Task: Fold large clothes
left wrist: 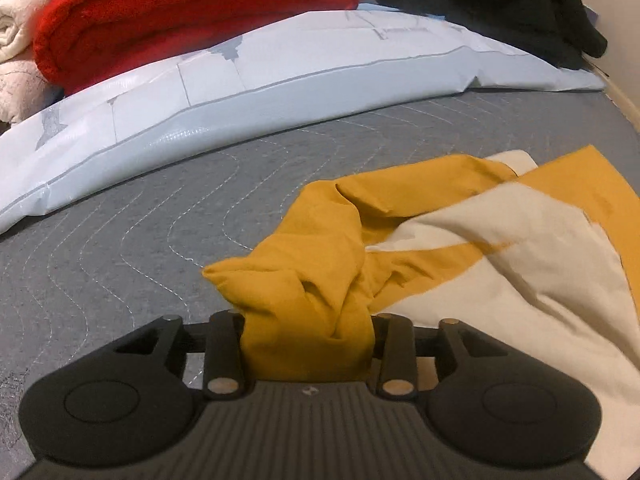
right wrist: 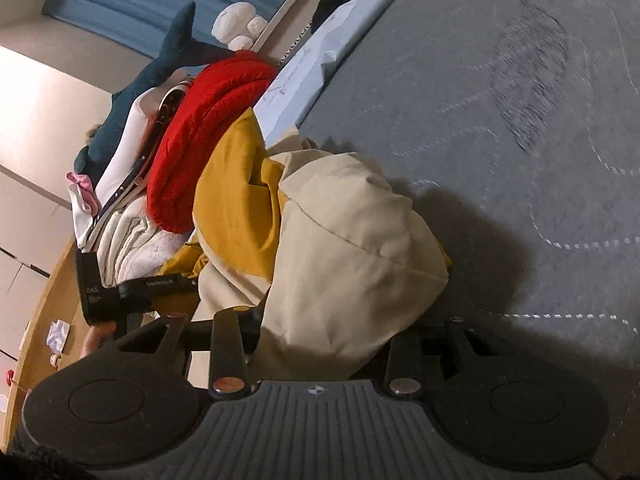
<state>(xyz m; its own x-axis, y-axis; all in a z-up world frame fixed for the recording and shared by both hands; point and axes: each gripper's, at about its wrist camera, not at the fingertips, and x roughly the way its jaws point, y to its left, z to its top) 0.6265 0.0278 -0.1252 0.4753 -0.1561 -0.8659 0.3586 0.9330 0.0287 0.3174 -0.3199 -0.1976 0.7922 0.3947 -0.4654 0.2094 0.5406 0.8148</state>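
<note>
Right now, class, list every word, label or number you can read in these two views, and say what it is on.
"DAS": white lettering on the black device beside the garment, smaller print below too blurred to read.
White print on that device's black bar: too small to read.
Grey markings on the pale plastic package: blurred, unreadable.

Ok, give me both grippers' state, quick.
Left gripper: shut on the mustard part of the garment.
Right gripper: shut on the garment's cream part.
</note>
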